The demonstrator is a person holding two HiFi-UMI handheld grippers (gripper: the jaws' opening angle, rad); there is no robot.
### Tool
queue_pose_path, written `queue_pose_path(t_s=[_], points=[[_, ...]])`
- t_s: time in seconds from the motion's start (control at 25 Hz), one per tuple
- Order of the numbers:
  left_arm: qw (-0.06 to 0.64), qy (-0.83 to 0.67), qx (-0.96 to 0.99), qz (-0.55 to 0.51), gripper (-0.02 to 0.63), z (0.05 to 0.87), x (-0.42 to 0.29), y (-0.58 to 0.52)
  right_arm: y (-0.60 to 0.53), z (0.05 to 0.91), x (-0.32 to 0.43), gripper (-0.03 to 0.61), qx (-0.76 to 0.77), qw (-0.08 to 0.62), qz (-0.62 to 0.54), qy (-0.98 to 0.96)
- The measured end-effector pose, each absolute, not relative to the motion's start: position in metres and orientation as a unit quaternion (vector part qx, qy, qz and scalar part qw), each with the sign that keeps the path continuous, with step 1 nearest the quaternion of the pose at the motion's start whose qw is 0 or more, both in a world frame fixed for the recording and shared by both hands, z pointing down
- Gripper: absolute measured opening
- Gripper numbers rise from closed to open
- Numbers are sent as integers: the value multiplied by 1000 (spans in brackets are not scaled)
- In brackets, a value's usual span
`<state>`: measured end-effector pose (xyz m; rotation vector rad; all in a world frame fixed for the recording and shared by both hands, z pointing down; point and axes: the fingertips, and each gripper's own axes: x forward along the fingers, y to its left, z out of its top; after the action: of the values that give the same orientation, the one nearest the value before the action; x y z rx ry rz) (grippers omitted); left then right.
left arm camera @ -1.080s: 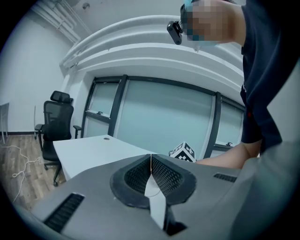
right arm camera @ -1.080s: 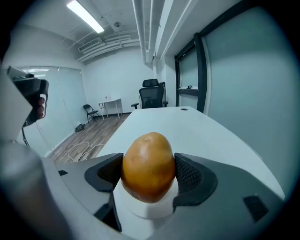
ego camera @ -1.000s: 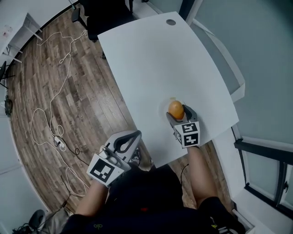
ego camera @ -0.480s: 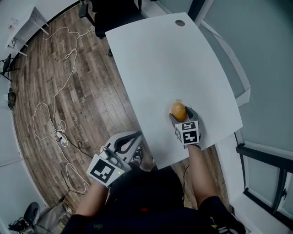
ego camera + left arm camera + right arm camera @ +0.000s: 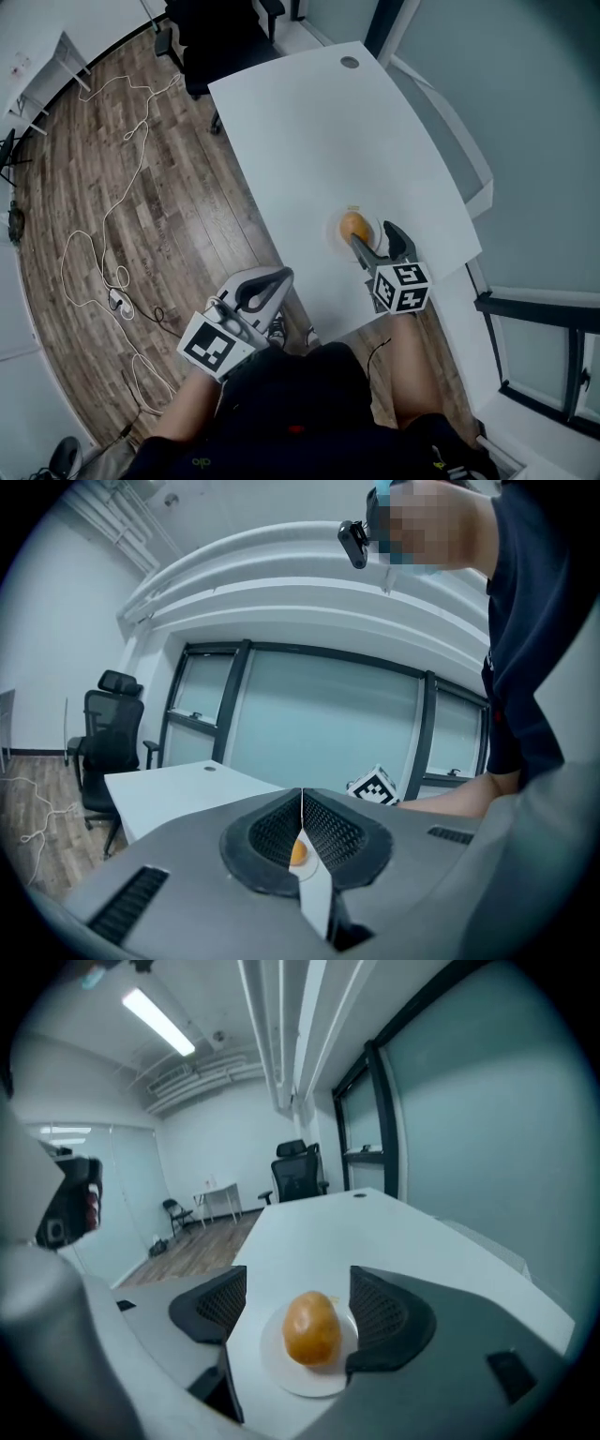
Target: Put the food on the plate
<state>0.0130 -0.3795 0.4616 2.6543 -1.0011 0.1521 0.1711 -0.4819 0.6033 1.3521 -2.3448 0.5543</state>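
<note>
Orange food [image 5: 353,225] on plate [image 5: 286,1375], right gripper [image 5: 374,234] released and drawn back, left gripper [image 5: 279,275] clenched empty.

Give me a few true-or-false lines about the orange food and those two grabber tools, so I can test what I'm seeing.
1. The orange food lies on the white plate. True.
2. The right gripper is clamped on the food. False: its jaws stand apart and do not grip the food.
3. The left gripper is shut and holds nothing. True.
4. The left gripper hovers over the table. False: the head view shows it off the table's near edge, above the wooden floor.
5. Two plates stand on the table. False: there is only one.
</note>
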Motion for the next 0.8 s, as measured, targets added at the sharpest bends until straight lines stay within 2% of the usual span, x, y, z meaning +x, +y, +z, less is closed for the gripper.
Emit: queue_pose_path(t_s=[0.16,0.28,0.52,0.64,0.8], points=[[135,-338,930,51,23,442,24,-378,-453,516,181,330,485,91,158,-856],[109,-329,937,49,23,423,29,-377,-428,461,188,222,495,57,103,-861],[50,-323,945,15,23,371,41,-369,-378,351,210,85,492,0,-20,-870],[33,-326,945,5,23,352,44,-367,-355,312,225,47,504,-11,-63,-861],[16,-322,947,-4,23,330,54,-361,-338,290,244,37,525,-20,-74,-847]])
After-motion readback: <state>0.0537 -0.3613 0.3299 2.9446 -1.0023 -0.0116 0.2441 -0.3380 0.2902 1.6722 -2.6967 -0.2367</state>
